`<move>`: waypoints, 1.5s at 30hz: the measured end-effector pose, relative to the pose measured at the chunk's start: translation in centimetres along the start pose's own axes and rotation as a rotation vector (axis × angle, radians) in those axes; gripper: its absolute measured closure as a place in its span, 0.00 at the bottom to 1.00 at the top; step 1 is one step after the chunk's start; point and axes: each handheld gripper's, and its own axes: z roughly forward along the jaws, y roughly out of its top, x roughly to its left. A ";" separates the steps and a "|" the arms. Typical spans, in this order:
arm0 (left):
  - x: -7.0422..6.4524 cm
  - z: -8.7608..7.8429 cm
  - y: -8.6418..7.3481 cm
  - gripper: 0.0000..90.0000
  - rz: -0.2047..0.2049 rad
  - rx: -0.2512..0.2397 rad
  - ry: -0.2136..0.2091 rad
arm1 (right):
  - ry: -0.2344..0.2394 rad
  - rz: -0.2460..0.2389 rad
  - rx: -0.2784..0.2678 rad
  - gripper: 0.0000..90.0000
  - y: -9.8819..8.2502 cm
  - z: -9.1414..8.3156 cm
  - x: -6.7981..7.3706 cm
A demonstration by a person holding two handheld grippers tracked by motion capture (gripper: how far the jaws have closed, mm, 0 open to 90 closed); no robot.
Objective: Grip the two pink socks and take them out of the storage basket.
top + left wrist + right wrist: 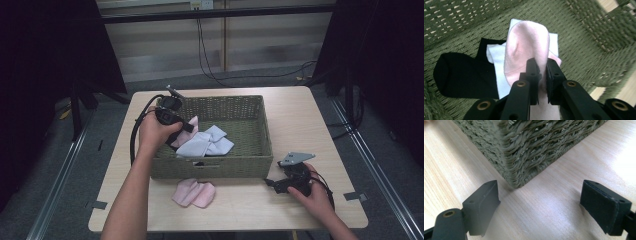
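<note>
1. The left tool (541, 65) is closed on a pink sock (526, 47), which is held just above the floor of the green woven basket (250, 107); the right tool (541, 202) is spread wide and holds nothing, resting on the counter (300, 120) by the basket's corner.
2. The thin fabric could be lost from the narrow pinch if it is snagged on the weave or rim; the sock would then drop back.
3. One basket is counted; inside it lie pale blue socks (207, 142), their number not told, and one black sock (461, 75); a second pink sock (194, 193) lies on the counter in front of the basket.
</note>
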 end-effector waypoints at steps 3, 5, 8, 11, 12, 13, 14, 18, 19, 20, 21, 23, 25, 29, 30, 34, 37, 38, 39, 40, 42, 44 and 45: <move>-0.2 -0.4 0.0 0.91 0.006 -0.006 0.000 | 0.000 0.000 0.000 0.16 0.0 0.0 0.0; -0.3 -0.8 0.0 0.91 0.005 -0.012 -0.005 | 0.000 0.000 0.000 0.16 0.0 0.0 0.0; -0.4 -1.3 -0.1 0.91 0.004 -0.009 -0.006 | 0.000 0.000 0.000 0.16 0.0 0.0 0.0; -0.6 -1.8 -0.3 0.91 0.003 -0.013 -0.012 | 0.000 0.000 0.000 0.16 0.0 0.0 0.0; -0.7 -1.9 -0.3 0.91 0.006 -0.012 -0.010 | 0.000 0.000 0.000 0.16 0.0 0.0 0.0; -0.8 -2.0 -0.4 0.91 0.005 -0.011 -0.011 | 0.000 0.000 0.000 0.16 0.0 0.0 0.0; -0.9 -2.1 -0.5 0.91 0.008 -0.008 -0.012 | 0.001 0.000 0.000 0.16 0.0 0.0 0.0; -1.1 -2.5 -0.8 0.91 0.015 -0.005 -0.015 | 0.000 0.000 0.000 0.16 0.0 0.0 0.0; -1.1 -2.6 -0.8 0.91 0.011 -0.008 -0.016 | 0.000 0.000 0.000 0.16 0.0 0.0 0.0; -1.2 -2.7 -0.9 0.91 0.011 -0.010 -0.016 | 0.000 0.000 0.000 0.16 0.0 0.0 0.0; -1.2 -2.9 -1.0 0.91 0.012 -0.008 -0.014 | 0.000 0.000 0.000 0.16 0.0 0.0 0.0; -1.2 -3.1 -1.2 0.91 0.014 -0.003 -0.011 | 0.000 0.000 0.000 0.16 0.0 0.0 0.0; -1.3 -3.4 -1.5 0.91 0.005 -0.004 -0.008 | 0.000 0.001 0.000 0.16 0.0 0.0 0.0; -1.3 -3.9 -2.0 0.91 0.010 -0.001 -0.007 | 0.000 0.001 0.000 0.16 0.0 0.0 0.0; -1.3 -4.0 -2.1 0.91 0.009 0.000 -0.009 | 0.000 0.001 0.001 0.16 0.0 0.0 0.0; -1.4 -4.7 -2.7 0.91 0.011 -0.006 -0.006 | 0.000 0.001 0.000 0.16 0.0 0.0 0.0; -1.5 -5.2 -2.9 0.91 0.009 -0.006 -0.007 | 0.000 0.000 0.000 0.16 0.0 0.0 0.0; -1.6 -5.3 -3.0 0.91 0.011 -0.006 -0.010 | 0.000 0.000 0.000 0.16 0.0 0.0 0.0; -1.6 -5.5 -3.1 0.91 0.016 -0.006 -0.012 | 0.000 0.000 0.000 0.16 0.0 0.0 0.0; -1.7 -5.6 -3.2 0.91 0.020 -0.001 -0.009 | 0.000 0.000 0.000 0.16 0.0 0.0 0.0; -1.9 -5.9 -3.5 0.91 0.021 0.000 -0.008 | 0.000 0.000 0.000 0.16 0.0 0.0 0.0; -1.9 -5.9 -3.6 0.91 0.018 -0.005 -0.007 | 0.000 -0.001 0.001 0.16 0.0 0.0 0.0; -1.9 -6.0 -3.7 0.91 0.027 -0.004 -0.009 | 0.000 -0.002 0.002 0.16 0.0 0.0 0.0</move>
